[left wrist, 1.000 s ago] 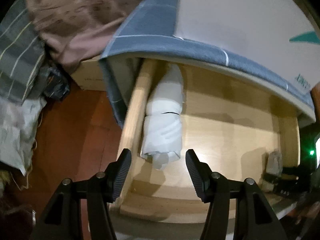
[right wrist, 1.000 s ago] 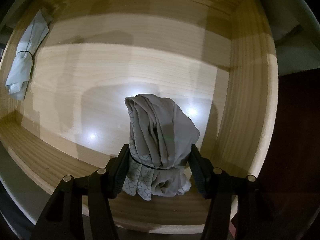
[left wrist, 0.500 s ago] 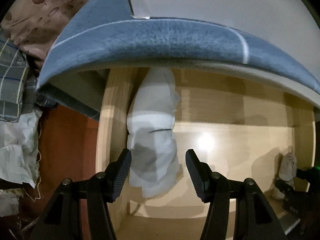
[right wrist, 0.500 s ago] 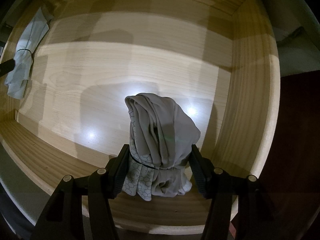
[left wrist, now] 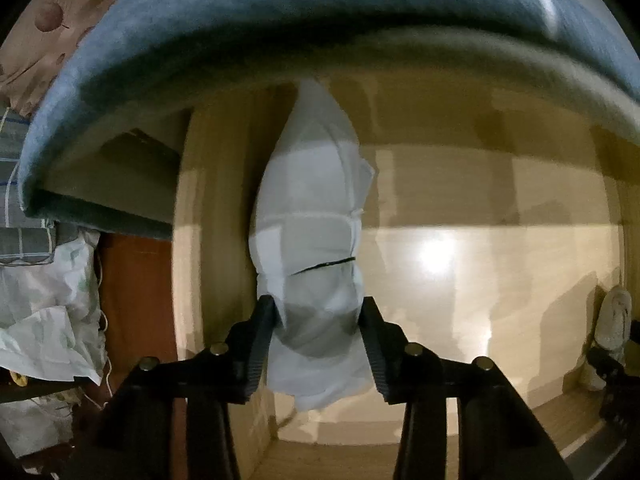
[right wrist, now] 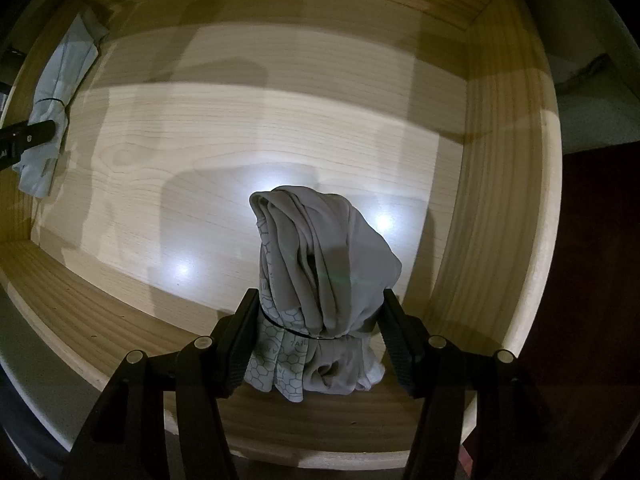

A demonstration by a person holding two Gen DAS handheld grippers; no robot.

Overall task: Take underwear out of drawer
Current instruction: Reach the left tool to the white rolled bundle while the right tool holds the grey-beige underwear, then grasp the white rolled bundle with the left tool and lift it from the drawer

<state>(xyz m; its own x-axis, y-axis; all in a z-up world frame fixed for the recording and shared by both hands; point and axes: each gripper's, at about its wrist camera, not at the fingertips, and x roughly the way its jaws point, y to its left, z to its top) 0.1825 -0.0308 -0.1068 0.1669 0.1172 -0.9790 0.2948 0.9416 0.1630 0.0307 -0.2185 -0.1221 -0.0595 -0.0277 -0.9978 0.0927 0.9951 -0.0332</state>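
Left hand-held gripper (left wrist: 318,340) is closing on the white underwear roll (left wrist: 312,240), pads already touching, beside the drawer's left wall (left wrist: 216,240); its long axis runs away from us. Our right hand-held gripper (right wrist: 318,340) pinches the grey roll (right wrist: 320,292), upright. We judge lifting comes next.

Left tool (left wrist: 318,322) closing on white underwear roll (left wrist: 310,216), wooden drawer (left wrist: 460,264)

A white roll (left wrist: 308,240) of underwear, bound by a thin black band, lies along the drawer's (right wrist: 504,208) left wall. A grey roll (right wrist: 320,280), hexagon-printed and also banded, stands near the front right corner.
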